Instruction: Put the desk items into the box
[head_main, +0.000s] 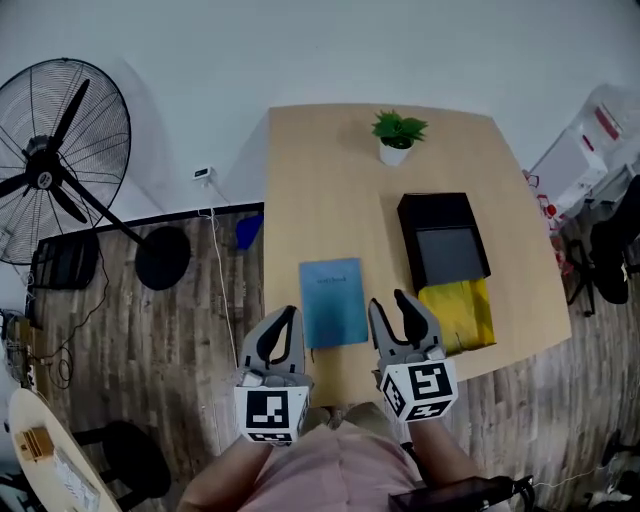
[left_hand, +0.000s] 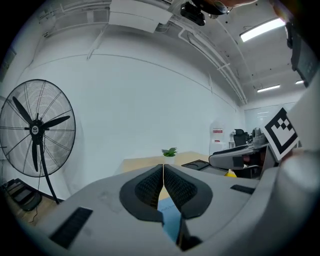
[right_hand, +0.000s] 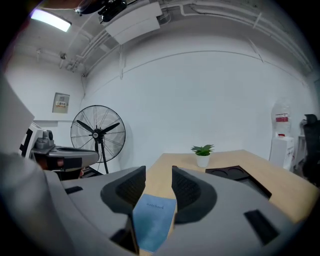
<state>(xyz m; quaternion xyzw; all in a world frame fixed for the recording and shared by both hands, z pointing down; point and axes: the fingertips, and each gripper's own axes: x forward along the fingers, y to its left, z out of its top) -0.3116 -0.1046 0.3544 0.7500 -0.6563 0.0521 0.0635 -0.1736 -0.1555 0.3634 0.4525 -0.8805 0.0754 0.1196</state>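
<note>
A blue notebook (head_main: 333, 300) lies flat near the front of the wooden desk (head_main: 320, 190), and it shows between the jaws in the right gripper view (right_hand: 155, 220). To its right stands an open black box (head_main: 440, 207) with a grey inside. A yellow item (head_main: 458, 312) lies just in front of the box. My left gripper (head_main: 288, 315) is held over the desk's front left edge, shut on nothing. My right gripper (head_main: 388, 300) is open, between the notebook and the yellow item, and holds nothing. Both hang above the desk, apart from the items.
A small potted plant (head_main: 397, 135) stands at the far side of the desk. A large black floor fan (head_main: 60, 160) stands to the left on the wooden floor, with cables beside it. White cartons (head_main: 590, 150) and a dark chair stand at the right.
</note>
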